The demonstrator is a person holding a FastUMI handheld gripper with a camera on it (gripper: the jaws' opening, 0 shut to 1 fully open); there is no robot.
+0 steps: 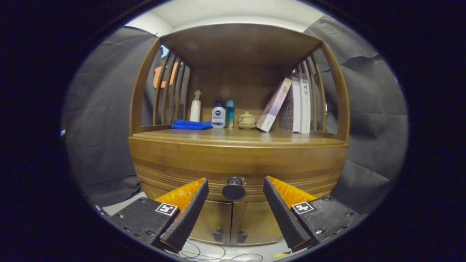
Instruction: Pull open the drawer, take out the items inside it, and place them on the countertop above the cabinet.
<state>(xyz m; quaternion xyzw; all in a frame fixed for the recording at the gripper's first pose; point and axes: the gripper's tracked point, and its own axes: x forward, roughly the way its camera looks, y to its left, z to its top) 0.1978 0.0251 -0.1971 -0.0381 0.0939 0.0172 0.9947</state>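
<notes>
Wooden cabinet (238,160) dead ahead, rounded front, warm brown grain. Drawer (204,171) closed, flush in the front band just under the countertop (218,137); long axis runs side to side, face toward the camera. Horizontal grooves along the drawer's lower edge. Round dark knob (233,188) at the drawer's centre, sticking straight out toward the fingers. Drawer contents hidden.

Gripper (236,185) spread wide, holding nothing. Fingertips either side of the knob, apart from it; knob sits in the gap, roughly centred. Finger pads (187,213) ribbed, wedge-shaped, tapering forward.

Below the drawer: two cabinet doors (229,222), each with a small dark pull near the centre seam.

On the countertop, toward the back, from the left: folded blue cloth (191,124) lying flat, white spray bottle (195,107) upright behind it, white bottle with blue cap (218,114), slim teal bottle (229,113), small lidded ceramic jar (247,119) on a saucer. Further right, a boxed book (273,105) leaning right against upright books (300,105). Front strip of the countertop bare wood, smooth.

Curved slatted sides and a flat wooden top shelf (240,45) over the countertop. Thin cables (204,253) on the pale floor beneath the fingers.
</notes>
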